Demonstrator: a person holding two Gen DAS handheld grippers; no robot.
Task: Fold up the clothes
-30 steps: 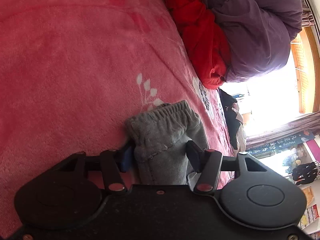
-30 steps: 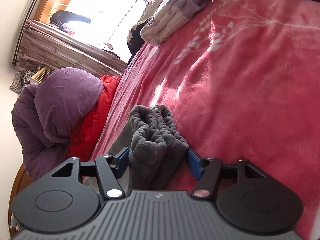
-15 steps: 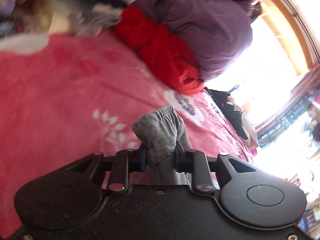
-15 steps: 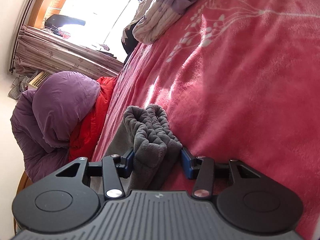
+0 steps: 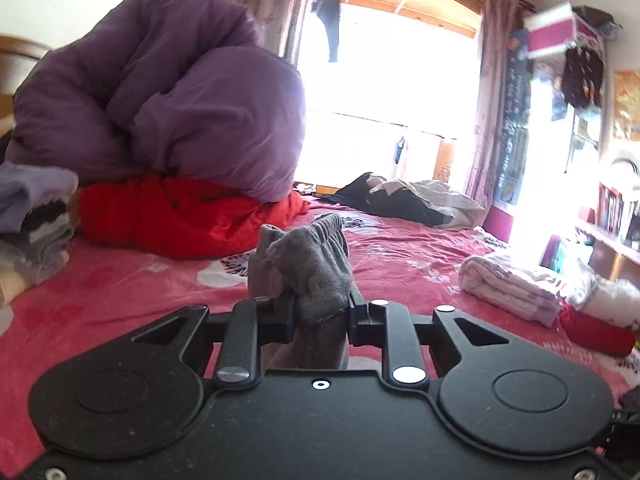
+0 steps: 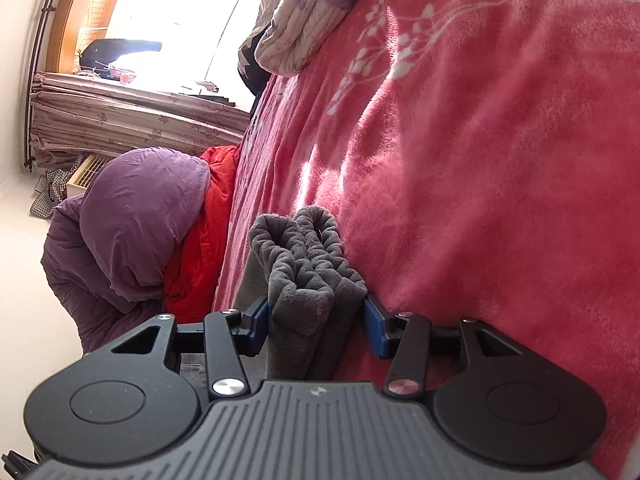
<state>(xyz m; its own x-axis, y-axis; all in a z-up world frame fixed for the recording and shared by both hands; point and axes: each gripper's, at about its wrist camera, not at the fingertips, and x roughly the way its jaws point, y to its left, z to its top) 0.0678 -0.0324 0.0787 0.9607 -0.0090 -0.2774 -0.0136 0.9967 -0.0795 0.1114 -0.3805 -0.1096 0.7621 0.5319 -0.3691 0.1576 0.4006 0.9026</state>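
**Grey garment gripped at both ends above bed**

Left hand-held gripper is clamped on the grey garment, elastic hem pointing up and away, lifted off the pink bed. Right hand-held gripper jaws are opening, bunched cloth between them, long axis running forward.

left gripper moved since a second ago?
Yes. The left gripper, shut on the grey garment, rose off the pink blanket and rolled level.

Our left gripper was matte black, with two round discs, silver screw heads and dark pads. Our right gripper was black too, with a grey ribbed plate, silver rivets and blue pads.
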